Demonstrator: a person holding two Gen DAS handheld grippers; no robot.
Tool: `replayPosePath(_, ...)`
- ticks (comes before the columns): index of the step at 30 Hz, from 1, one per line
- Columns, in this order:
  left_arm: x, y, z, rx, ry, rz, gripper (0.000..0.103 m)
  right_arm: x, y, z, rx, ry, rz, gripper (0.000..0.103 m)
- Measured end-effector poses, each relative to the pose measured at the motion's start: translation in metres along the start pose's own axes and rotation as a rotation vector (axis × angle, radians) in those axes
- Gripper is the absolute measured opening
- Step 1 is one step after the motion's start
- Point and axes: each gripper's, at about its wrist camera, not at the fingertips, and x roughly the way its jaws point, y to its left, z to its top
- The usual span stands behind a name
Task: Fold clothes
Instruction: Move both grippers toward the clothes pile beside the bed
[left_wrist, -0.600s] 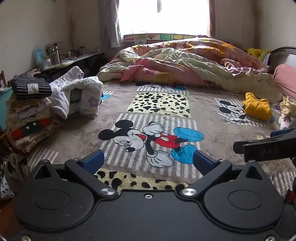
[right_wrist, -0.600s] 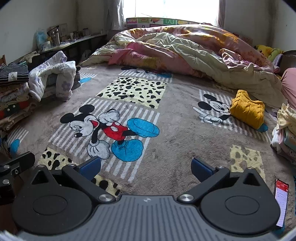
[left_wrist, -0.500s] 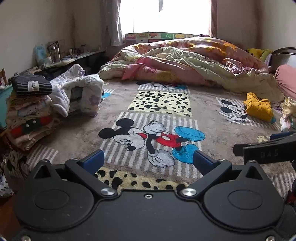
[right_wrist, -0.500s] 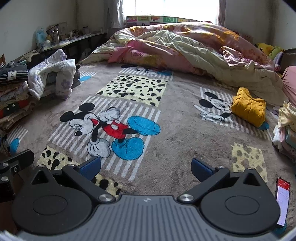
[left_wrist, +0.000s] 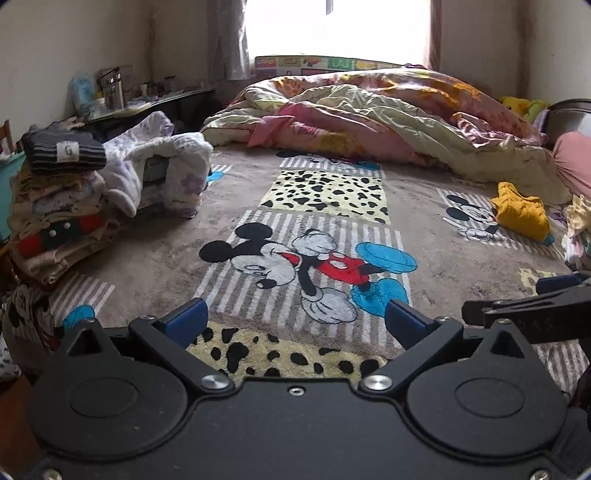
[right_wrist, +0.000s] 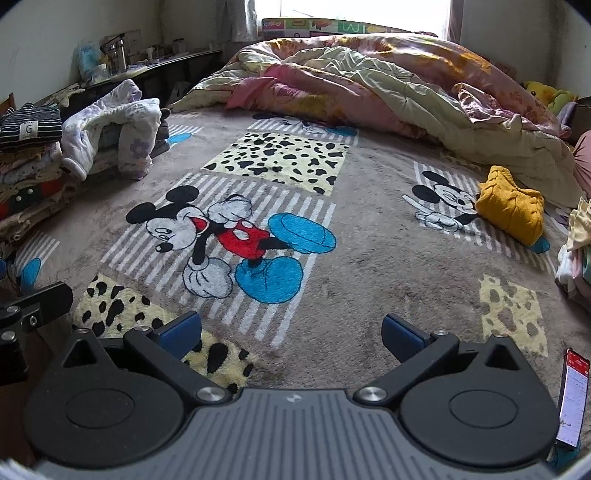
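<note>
1. Left gripper (left_wrist: 295, 319): jaws wide apart, nothing between them, above the cartoon blanket (left_wrist: 321, 258).
2. Right gripper (right_wrist: 291, 330): likewise wide and empty.
3. Yellow garment (right_wrist: 511, 212): crumpled, far right of both grippers, well apart.
4. Folded clothes stack (left_wrist: 55, 206): far left.

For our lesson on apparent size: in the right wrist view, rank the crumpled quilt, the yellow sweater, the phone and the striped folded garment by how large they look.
1. Crumpled quilt, by far.
2. Yellow sweater.
3. Striped folded garment and phone look alike; the phone lies far nearer the camera, so no ranking between them.
</note>
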Motion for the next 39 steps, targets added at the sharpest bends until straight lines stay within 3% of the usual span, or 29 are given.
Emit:
replayPosePath(17,-0.001,0.020,-0.001,-0.078,-0.005,-0.056,0.103,0.004,0.008,0.001,0.005,-0.011,0.005,0.103)
replayPosePath(39,0.016,-0.011,-0.001,-0.009,0.034,-0.175,0.103,0.007,-0.019,-0.013,0.068,-0.002,-0.039,0.103)
